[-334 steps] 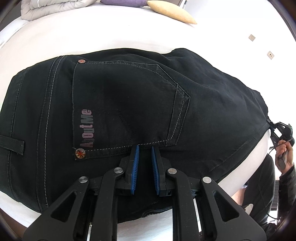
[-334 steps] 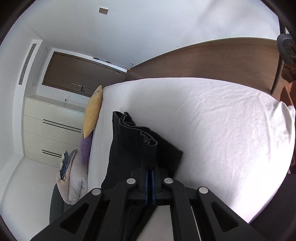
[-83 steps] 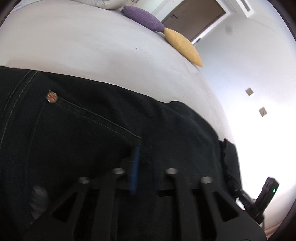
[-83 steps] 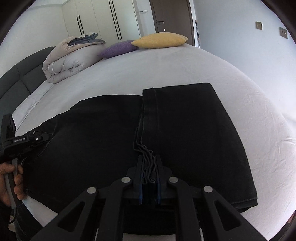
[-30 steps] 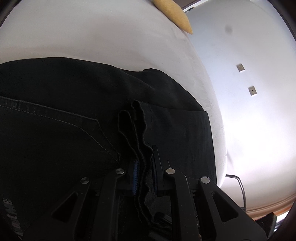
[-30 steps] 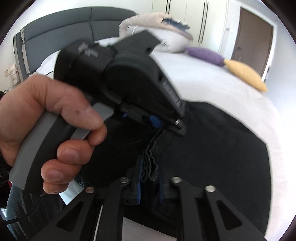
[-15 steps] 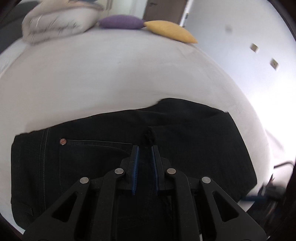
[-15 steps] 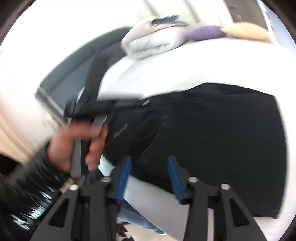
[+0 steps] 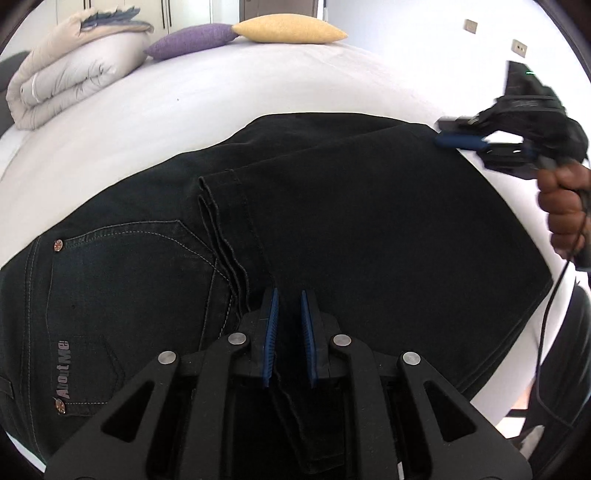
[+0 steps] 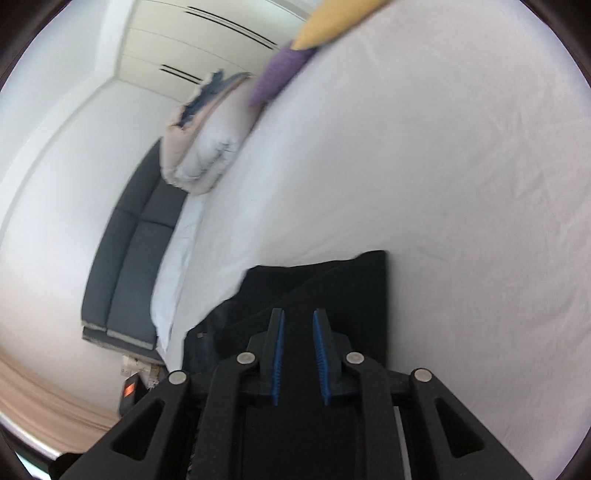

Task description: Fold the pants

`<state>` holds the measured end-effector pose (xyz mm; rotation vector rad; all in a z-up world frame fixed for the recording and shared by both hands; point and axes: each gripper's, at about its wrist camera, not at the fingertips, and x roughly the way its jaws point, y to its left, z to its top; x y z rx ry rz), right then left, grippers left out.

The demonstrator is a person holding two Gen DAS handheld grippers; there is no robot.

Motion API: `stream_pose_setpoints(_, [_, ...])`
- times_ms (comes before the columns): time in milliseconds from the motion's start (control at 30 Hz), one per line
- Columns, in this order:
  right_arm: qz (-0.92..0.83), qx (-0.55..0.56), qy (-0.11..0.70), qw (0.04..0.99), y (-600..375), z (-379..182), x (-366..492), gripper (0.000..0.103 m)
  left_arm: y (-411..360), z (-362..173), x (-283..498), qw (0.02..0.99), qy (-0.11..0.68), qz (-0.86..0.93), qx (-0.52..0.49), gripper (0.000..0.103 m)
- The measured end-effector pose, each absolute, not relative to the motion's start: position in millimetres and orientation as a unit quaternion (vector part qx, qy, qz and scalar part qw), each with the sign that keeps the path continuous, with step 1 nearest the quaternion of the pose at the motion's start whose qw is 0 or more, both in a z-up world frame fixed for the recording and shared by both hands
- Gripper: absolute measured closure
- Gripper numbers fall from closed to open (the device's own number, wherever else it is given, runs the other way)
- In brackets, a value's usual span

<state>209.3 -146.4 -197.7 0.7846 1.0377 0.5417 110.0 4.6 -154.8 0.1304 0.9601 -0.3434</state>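
Note:
Black pants (image 9: pixel 332 221) lie folded on the white bed (image 9: pixel 258 81), legs doubled over so the hem edges (image 9: pixel 218 229) rest beside the back pocket (image 9: pixel 129 280). My left gripper (image 9: pixel 288 295) is open and empty, just above the pants' near edge. My right gripper shows in the left wrist view (image 9: pixel 461 136), held by a hand over the far right corner of the pants. In the right wrist view my right gripper (image 10: pixel 298 317) is open and empty over that corner of the pants (image 10: pixel 332 288).
A rolled duvet (image 9: pixel 66 74), a purple pillow (image 9: pixel 192 40) and a yellow pillow (image 9: pixel 288 27) lie at the head of the bed. A grey headboard (image 10: pixel 125 266) and wardrobes (image 10: pixel 207 48) show in the right wrist view.
Both grippers have let go of the hems, which now lie on the seat of the pants. The left gripper drew back. The right gripper swung away to the far right corner.

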Motion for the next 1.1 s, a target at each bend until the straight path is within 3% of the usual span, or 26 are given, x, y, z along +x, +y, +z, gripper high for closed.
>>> stream_pose_setpoints(33, [0.243,0.361,0.487,0.757,-149,-207,213,0.098,1,-156,110,0.871,0.459,-0.163,0.060,0.091])
stream_pose_setpoints(67, [0.246,0.361,0.493,0.752,-147,-214,209,0.103,-8,-159,112,0.871,0.461,-0.162,0.055,0.091])
stream_pose_setpoints(567, [0.290,0.324,0.511,0.741,-132,-219,91,0.103,-4,-169,102,0.873,0.459,-0.159,0.050,0.091])
stream_pose_setpoints(1100, [0.248,0.264,0.486,0.796,-121,-212,59,0.103,4,-170,97,0.880,0.446,-0.160,0.037,0.091])
